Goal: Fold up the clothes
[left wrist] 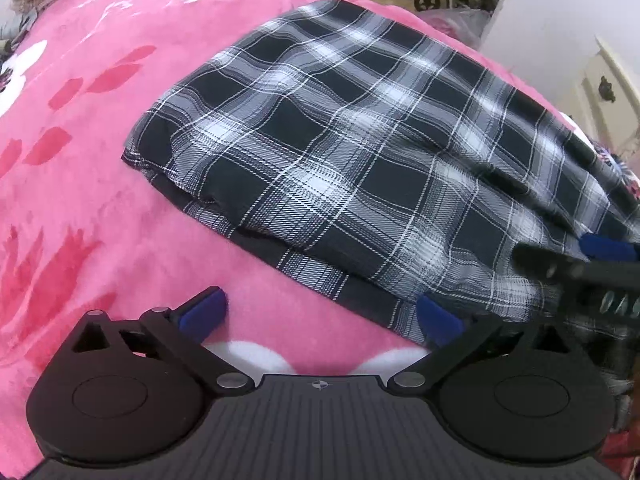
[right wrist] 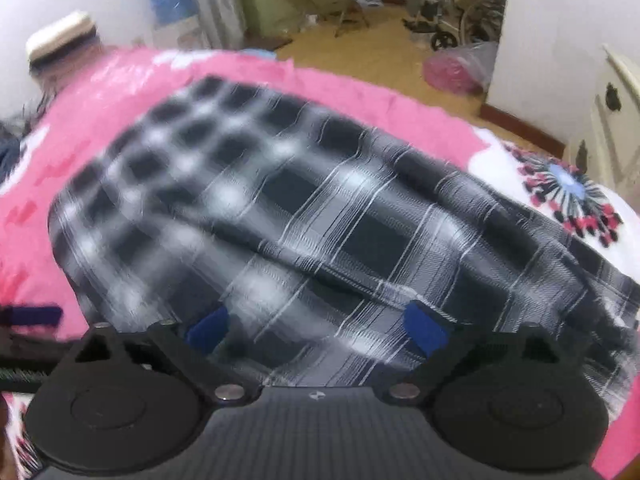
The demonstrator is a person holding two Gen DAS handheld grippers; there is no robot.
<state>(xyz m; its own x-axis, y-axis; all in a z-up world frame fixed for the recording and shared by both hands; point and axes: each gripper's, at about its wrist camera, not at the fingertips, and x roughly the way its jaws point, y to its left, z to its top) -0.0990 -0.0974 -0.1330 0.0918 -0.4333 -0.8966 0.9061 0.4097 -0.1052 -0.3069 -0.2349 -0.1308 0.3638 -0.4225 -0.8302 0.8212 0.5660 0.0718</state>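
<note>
Both tools stood released: the left gripper (left wrist: 322, 314) had its jaws spread wide w/ nothing pinched, one blue pad over bare blanket, the other at the near hem of the plaid garment (left wrist: 360, 152). The right gripper (right wrist: 316, 330) was likewise slack, jaws apart above the cloth, clamping nothing.

The garment lay folded on the pink blanket (left wrist: 100, 168), toward the bed's near edge, its far side short of the far edge.

Risks, as I judged them: the top layer sat skewed over the under layer at the near-left corner — a careless regrip could catch one ply only & drag the fold open. A ridge ran across the middle in the right wrist view, probably a trapped crease, though that view was blurred. Plush blanket might cling & bunch the cloth if it was slid.

Materials: thin woven plaid, black/grey/white, limp, soft-edged — fleecy blanket w/ floral print; hard black tool bodies, blue pads.
</note>
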